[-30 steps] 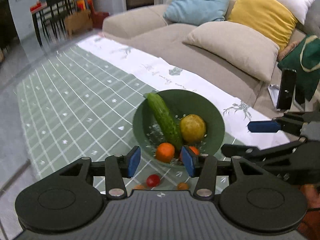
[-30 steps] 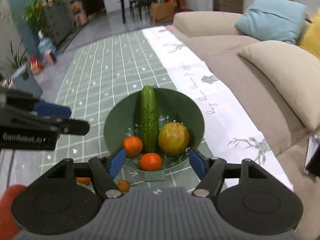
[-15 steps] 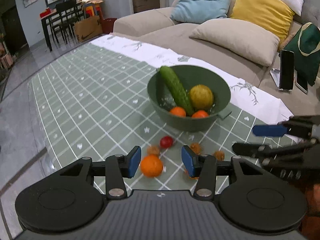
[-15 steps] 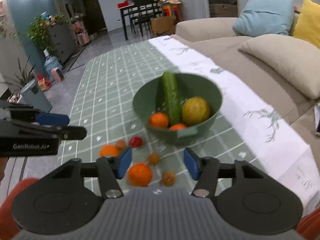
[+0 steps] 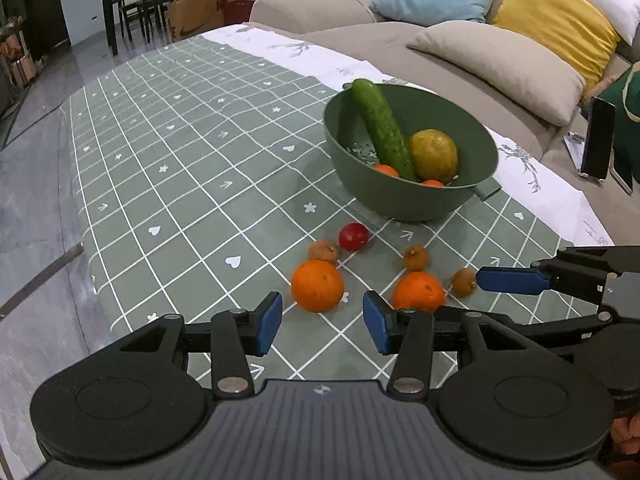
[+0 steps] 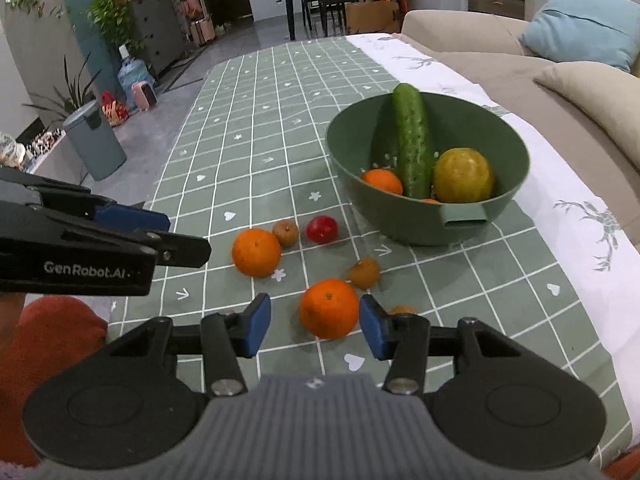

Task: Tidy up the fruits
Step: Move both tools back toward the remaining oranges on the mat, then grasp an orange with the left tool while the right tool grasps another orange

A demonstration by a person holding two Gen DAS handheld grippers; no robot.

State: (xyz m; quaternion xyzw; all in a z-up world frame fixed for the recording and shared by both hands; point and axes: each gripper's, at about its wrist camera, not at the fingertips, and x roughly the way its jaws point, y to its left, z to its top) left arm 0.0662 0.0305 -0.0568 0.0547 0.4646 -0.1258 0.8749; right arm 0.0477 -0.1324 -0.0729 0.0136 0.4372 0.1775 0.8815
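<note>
A deep green plastic bowl (image 6: 464, 224) with a small tab handle stands on the green checked cloth. Inside it, a long dark green cucumber (image 6: 412, 144) leans against the far rim, beside a round yellow-green fruit (image 6: 462, 176) and two small oranges (image 6: 382, 181). On the cloth in front of the bowl lie two larger oranges (image 6: 329, 308), well apart, a small red round fruit (image 6: 322, 229), and three little brown fruits (image 6: 365, 273).
</note>
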